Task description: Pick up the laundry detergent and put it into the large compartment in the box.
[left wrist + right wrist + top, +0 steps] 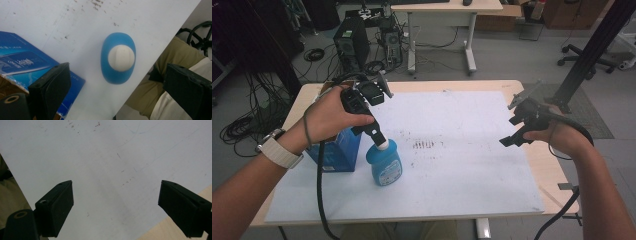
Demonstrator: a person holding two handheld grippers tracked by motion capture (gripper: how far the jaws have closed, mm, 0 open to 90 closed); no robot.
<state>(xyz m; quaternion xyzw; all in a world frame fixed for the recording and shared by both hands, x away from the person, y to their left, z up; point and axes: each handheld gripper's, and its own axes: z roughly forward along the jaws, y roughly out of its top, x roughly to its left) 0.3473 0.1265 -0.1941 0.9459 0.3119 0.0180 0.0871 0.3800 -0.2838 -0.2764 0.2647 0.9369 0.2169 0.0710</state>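
left gripper above blue bottle | bottle's body hidden beneath cap

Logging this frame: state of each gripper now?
Left gripper: open, above the blue bottle, holding nothing.
Right gripper: open, empty, over the white sheet.

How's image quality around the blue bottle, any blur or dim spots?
High view: dim, soft, room behind dark; blue bottle readable. Left gripper view: bottle's white cap fairly sharp, near jaws blurred. Right gripper view: evenly lit white sheet, no glare.
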